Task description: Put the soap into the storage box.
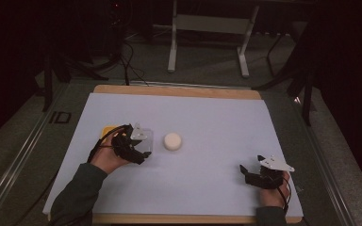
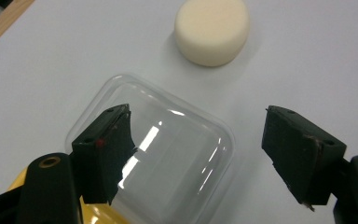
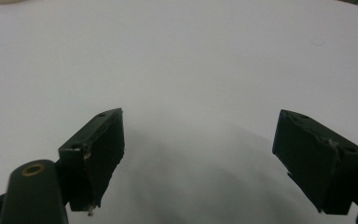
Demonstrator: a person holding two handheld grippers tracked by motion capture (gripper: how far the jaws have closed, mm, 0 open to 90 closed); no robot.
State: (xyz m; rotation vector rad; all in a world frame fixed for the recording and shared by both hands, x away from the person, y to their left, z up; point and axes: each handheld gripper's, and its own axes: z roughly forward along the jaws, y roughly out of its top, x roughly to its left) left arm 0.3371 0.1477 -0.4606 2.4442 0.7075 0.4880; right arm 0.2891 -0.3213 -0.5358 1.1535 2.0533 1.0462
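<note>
A cream round puck [image 1: 172,141] lies near the middle of the white sheet [image 1: 207,113]; it sits at the top of the left gripper view [image 2: 212,30]. A clear plastic square lid [image 2: 168,163] lies under my left gripper [image 2: 198,154], whose jaws stand open, one over the lid and one past its right edge. In the high view the left gripper [image 1: 136,146] hovers over the clear lid [image 1: 143,141], left of the puck. A yellow piece [image 2: 98,214] peeks from under the lid. My right gripper [image 1: 247,173] rests open at the front right, over bare sheet [image 3: 200,154].
The white sheet covers a wooden board [image 1: 179,90] whose edge shows at the back and front. A yellow object [image 1: 107,129] lies just left of the left gripper. Table legs [image 1: 172,47] and cables stand on the floor beyond.
</note>
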